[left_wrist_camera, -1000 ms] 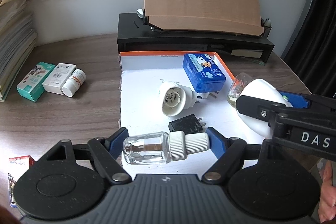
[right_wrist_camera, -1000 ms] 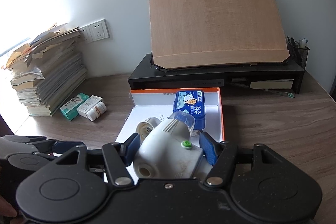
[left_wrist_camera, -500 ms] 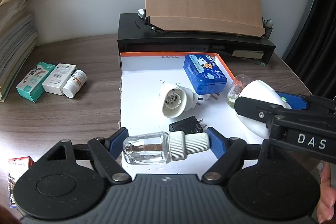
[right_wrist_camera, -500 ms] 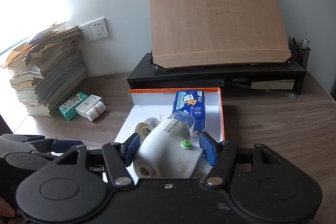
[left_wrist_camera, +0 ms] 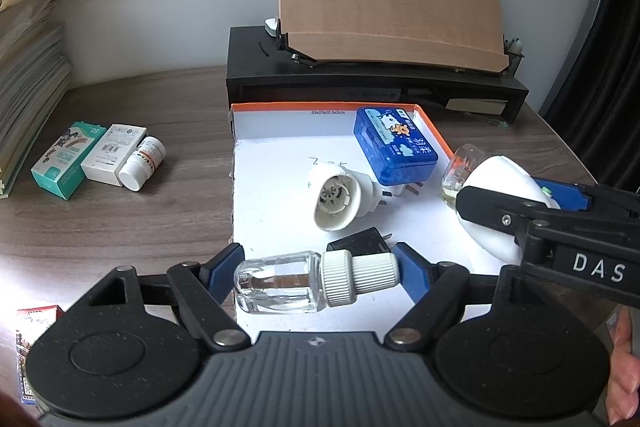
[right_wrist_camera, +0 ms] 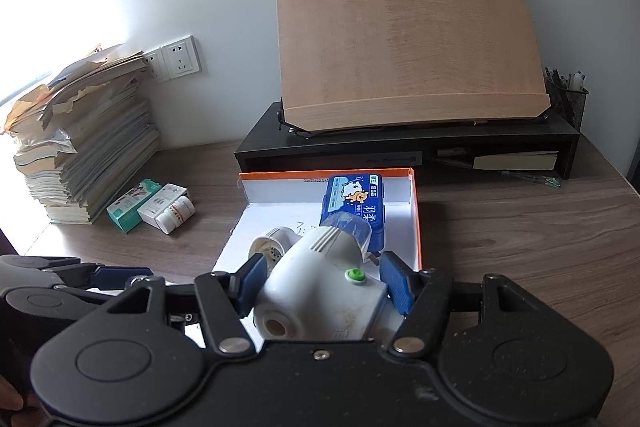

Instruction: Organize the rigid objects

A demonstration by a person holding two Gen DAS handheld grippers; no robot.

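Left claw (left_wrist_camera: 318, 277) grips clear bottle (left_wrist_camera: 296, 281) lengthwise over near edge of white tray (left_wrist_camera: 276, 187), right claw (right_wrist_camera: 320, 285) clamps white plug-in (right_wrist_camera: 324, 291); lower each flat into bare tray space.

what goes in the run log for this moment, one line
left gripper: shut on clear bottle | right gripper: shut on white plug-in device | both over white tray
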